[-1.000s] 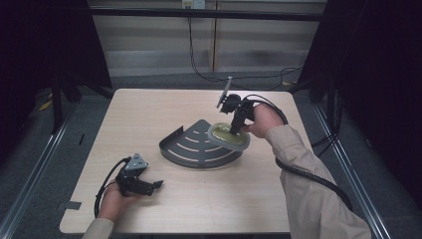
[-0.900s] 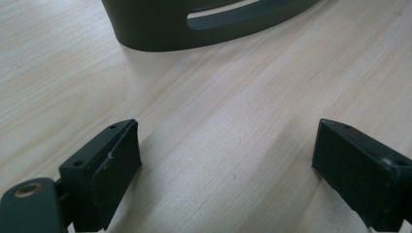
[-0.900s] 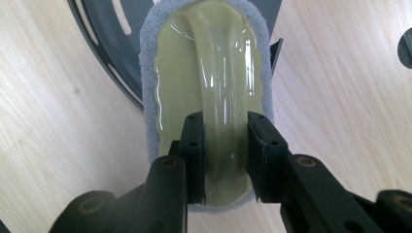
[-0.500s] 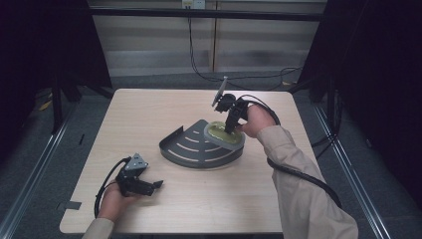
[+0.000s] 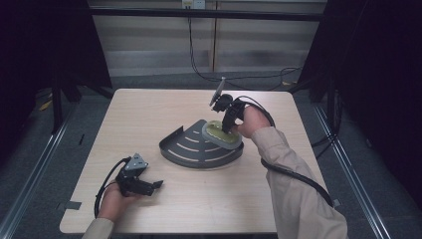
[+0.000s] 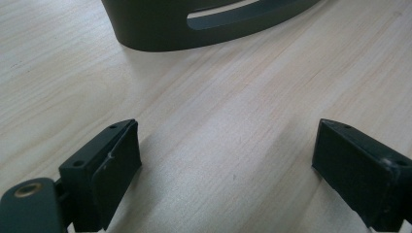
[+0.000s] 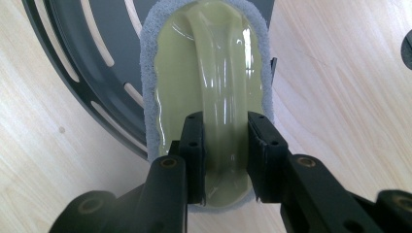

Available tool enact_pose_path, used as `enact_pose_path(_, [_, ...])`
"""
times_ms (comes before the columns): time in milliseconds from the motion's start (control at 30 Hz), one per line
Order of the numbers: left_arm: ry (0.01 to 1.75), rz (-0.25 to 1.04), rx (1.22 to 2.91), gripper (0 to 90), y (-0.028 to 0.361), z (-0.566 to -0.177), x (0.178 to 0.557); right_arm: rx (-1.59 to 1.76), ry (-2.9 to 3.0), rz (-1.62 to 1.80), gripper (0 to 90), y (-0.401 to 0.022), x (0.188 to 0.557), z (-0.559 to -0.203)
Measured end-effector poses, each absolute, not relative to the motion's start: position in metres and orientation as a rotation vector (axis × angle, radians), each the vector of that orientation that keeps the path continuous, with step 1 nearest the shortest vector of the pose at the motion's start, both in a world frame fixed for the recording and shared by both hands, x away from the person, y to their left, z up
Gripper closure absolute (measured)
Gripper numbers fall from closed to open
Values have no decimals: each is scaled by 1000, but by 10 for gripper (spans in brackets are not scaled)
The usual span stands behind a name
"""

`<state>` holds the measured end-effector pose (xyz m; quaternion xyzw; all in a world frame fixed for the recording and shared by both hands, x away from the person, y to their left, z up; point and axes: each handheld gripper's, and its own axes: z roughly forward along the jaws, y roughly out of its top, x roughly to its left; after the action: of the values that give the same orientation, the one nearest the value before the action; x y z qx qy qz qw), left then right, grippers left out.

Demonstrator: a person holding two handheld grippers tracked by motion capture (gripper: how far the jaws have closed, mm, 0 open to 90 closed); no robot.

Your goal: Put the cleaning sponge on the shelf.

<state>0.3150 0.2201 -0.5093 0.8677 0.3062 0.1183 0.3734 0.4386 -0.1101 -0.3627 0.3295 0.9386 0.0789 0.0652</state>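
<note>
A dark grey quarter-round slotted tray (image 5: 191, 149) lies mid-table. An oval scrubbing pad (image 5: 219, 135), with a white fleecy base and a pale green glossy handle (image 7: 221, 73), sits over the tray's right corner, partly past its edge. My right gripper (image 5: 228, 128) points down at it and is shut on the handle, as the right gripper view (image 7: 225, 141) shows. My left gripper (image 5: 157, 185) rests on the table at the front left, open and holding nothing (image 6: 226, 160), facing the tray's curved wall (image 6: 160, 29).
The light wooden table (image 5: 149, 109) has bare room left of and behind the tray. A black cable (image 5: 293, 174) runs along the right forearm. Dark floor and metal rails surround the table.
My right gripper has carried the pad a little leftward, further over the tray's right corner. The left gripper has stayed put.
</note>
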Motion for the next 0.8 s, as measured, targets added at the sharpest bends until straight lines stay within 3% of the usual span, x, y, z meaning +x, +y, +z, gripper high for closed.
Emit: enact_pose_path(800, [786, 302, 2222, 95, 220, -509, 315, 1069, 2821, 245, 707, -107, 443, -390])
